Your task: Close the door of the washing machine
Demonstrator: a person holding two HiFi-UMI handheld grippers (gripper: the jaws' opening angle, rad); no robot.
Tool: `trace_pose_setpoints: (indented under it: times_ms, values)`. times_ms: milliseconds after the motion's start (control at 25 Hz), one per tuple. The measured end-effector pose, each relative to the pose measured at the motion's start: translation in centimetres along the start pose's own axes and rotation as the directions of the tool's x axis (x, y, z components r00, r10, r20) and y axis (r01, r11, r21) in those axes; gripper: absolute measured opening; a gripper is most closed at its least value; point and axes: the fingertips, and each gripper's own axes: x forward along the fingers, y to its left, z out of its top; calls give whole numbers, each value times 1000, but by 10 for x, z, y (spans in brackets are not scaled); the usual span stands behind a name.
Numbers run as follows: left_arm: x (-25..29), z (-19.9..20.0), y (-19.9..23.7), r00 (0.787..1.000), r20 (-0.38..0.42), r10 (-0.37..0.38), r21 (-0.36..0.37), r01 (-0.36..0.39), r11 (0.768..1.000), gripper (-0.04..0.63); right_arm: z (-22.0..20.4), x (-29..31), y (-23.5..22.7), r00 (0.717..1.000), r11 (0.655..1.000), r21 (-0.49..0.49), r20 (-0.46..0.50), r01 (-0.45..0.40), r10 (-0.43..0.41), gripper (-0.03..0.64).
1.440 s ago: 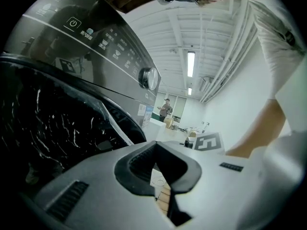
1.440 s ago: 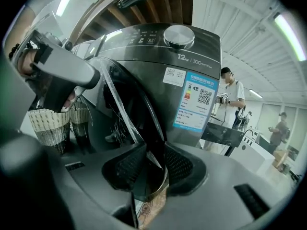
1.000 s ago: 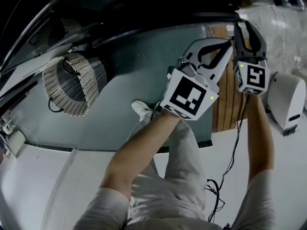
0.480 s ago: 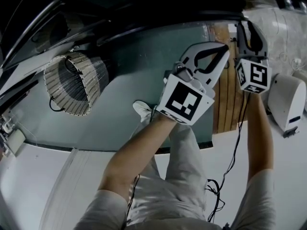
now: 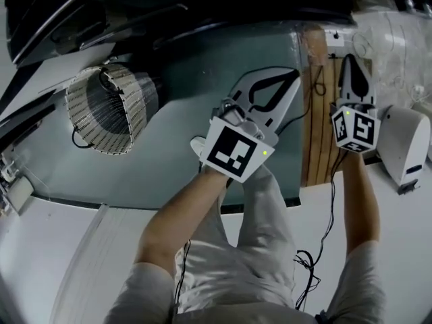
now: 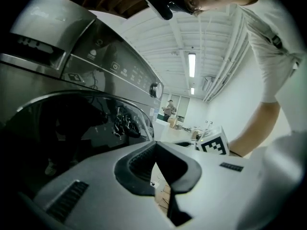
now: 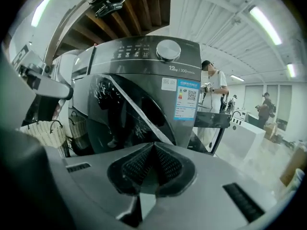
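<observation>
the left gripper (image 5: 291, 79) and right gripper (image 5: 349, 63) are hovering just in front of the washing machine (image 7: 144, 56), touching nothing. the left's fingers are sitting closed and empty, and the right's are closing together on nothing, so neither seems needed now. the dark, round glass door (image 7: 127, 114) is lying seemingly flush with the grey front, apparently shut.

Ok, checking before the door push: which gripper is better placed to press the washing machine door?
Left, likely: the left gripper sits close beside the door glass, while the right gripper faces the whole washing machine from farther off.
</observation>
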Motion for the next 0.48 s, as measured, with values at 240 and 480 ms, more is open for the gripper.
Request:
trace_pose_setpoints:
  times_ms: [240, 480]
  values:
    - [-73, 2, 6, 997, -7, 72, -23, -73, 997, 2, 10, -53, 57, 996, 996, 35, -27, -87, 88, 11]
    - [-157, 46, 18, 974, 40, 223, -129, -216, 968, 3, 81, -107, 112, 984, 984, 41, 49, -174, 172, 11]
